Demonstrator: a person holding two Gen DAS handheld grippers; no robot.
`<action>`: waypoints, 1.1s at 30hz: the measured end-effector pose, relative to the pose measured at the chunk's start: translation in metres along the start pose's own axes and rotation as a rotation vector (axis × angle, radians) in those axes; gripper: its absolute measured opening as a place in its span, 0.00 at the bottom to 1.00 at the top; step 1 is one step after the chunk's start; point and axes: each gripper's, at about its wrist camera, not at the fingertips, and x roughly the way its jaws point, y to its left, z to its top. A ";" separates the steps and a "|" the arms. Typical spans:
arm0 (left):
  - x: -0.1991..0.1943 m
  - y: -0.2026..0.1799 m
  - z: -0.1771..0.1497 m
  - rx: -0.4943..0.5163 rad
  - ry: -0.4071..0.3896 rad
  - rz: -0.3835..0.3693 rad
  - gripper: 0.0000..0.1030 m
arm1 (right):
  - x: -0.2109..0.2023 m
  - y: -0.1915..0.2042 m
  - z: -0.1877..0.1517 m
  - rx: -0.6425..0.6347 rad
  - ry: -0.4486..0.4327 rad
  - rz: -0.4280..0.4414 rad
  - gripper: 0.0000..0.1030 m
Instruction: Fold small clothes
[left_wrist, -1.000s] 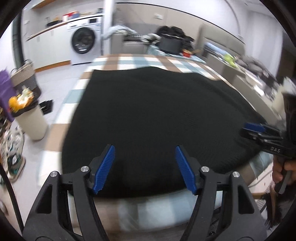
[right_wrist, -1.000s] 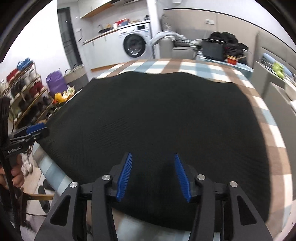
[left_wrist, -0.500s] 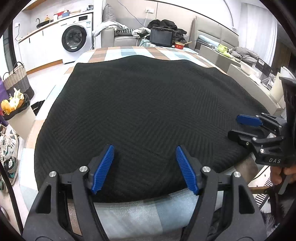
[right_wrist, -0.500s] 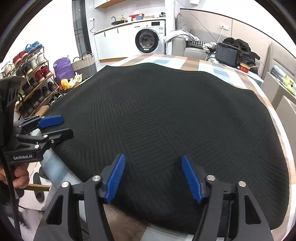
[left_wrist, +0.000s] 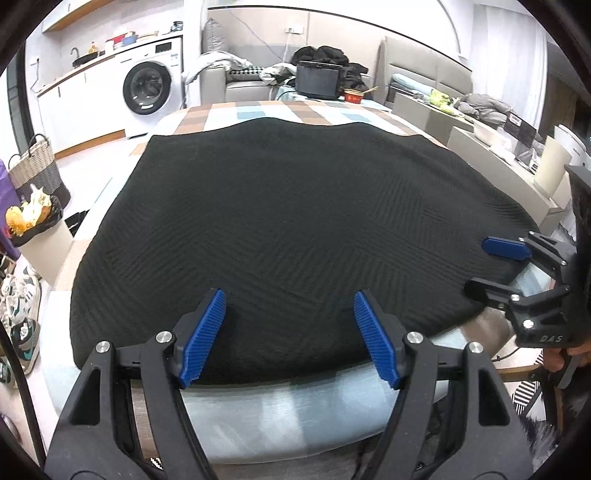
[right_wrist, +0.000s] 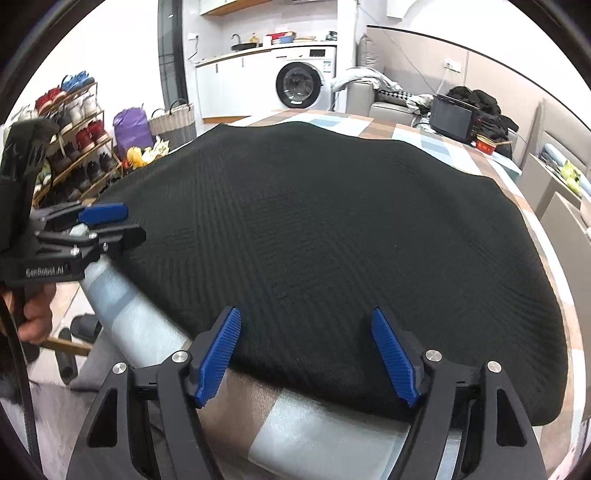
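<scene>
A black knitted cloth (left_wrist: 295, 229) is lying spread flat over the checked counter (left_wrist: 280, 110), and no fold is showing in it yet, so by my reading the folding is only beginning and every fold is waiting to be made. The near hem is running along the counter's front edge. The left hand-held gripper (left_wrist: 290, 334) is hovering over that hem toward one corner, its blue pads standing well apart with nothing caught between them. The right hand-held gripper (right_wrist: 306, 354) is hanging over the same hem toward the other corner; its jaws have just been opening and are now standing wide, with cloth lying below them but no pad pressing on it. Both are holding nothing, so the likely next step is pinching the near edge
</scene>
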 end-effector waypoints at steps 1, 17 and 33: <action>-0.001 -0.004 0.000 0.012 -0.007 -0.013 0.68 | 0.001 0.002 0.002 -0.004 -0.002 -0.007 0.74; -0.015 0.003 -0.020 0.056 0.018 -0.020 0.72 | -0.023 -0.077 -0.009 0.112 0.046 -0.099 0.75; -0.054 0.106 -0.053 -0.435 0.010 -0.036 0.72 | -0.002 -0.041 0.020 0.307 -0.035 0.193 0.75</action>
